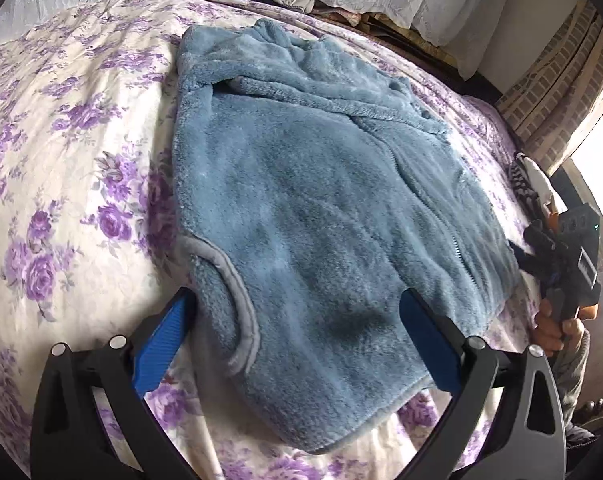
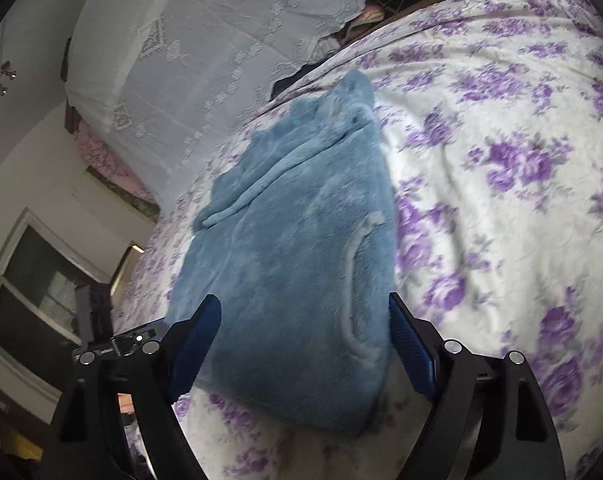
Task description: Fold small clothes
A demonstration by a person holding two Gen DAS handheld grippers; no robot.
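A small blue fleece jacket [image 1: 301,184] lies on the flowered bed cover, partly folded, with a zip on its right side and a grey-edged pocket near its lower left. My left gripper [image 1: 297,312] is open, its blue-padded fingers [image 1: 165,344] spread over the jacket's near hem, holding nothing. In the right wrist view the same jacket [image 2: 285,248] lies ahead. My right gripper [image 2: 305,320] is open above the jacket's near end. The right gripper also shows at the right edge of the left wrist view [image 1: 569,264], held in a hand.
The white bed cover with purple flowers [image 1: 61,152] [image 2: 501,200] spreads all round the jacket. A white lace cloth [image 2: 189,64] covers things along the bed's far side. A window [image 2: 33,292] is at the left of the right wrist view.
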